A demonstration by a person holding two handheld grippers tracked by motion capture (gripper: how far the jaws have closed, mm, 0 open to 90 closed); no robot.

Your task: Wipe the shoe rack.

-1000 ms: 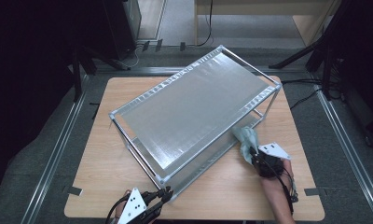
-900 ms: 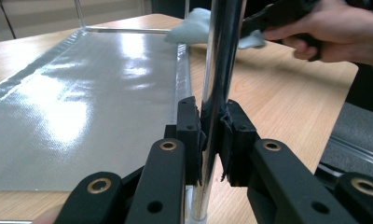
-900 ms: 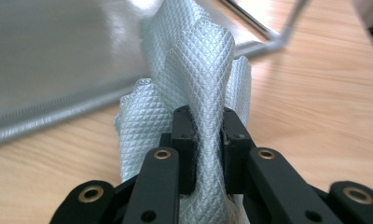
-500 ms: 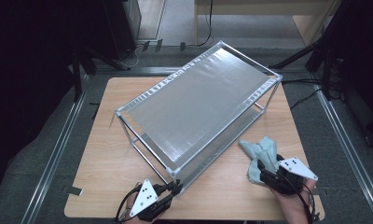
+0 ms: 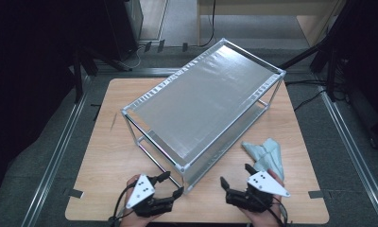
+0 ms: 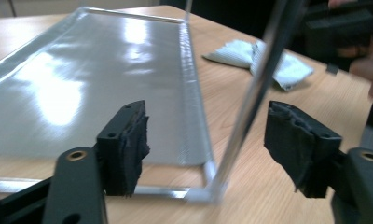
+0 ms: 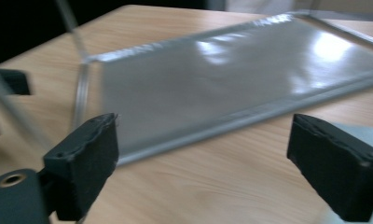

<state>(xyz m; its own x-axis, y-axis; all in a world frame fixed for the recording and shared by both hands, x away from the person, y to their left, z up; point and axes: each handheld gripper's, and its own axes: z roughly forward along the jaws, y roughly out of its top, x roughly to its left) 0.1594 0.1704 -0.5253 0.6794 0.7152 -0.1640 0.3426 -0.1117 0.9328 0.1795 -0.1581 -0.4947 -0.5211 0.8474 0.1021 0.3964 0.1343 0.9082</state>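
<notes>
A two-tier metal rack (image 5: 203, 101) with silvery shelves stands on the wooden table (image 5: 109, 156). My left gripper (image 5: 172, 184) is at the rack's near corner. Its jaws have just been opening and stand open, with the corner post (image 6: 259, 93) between them, untouched by either pad; the same gripper (image 6: 212, 144) looks along the lower shelf (image 6: 82, 84). My right gripper (image 5: 236, 175) has just been opening too and is open on nothing, right of that corner. A pale green cloth (image 5: 265, 153) lies crumpled on the table just beyond it. The right gripper (image 7: 208, 163) faces the lower shelf (image 7: 231, 84).
The cloth (image 6: 259, 58) lies to the right past the post. Metal rails (image 5: 59, 156) run along the table's left and right sides, and cables and dark stands sit on the floor behind. Bare tabletop lies left of the rack.
The right gripper let go of the cloth, which now lies on the table, and moved left toward the near edge. The left gripper opened off the corner post. The rack shifted slightly.
</notes>
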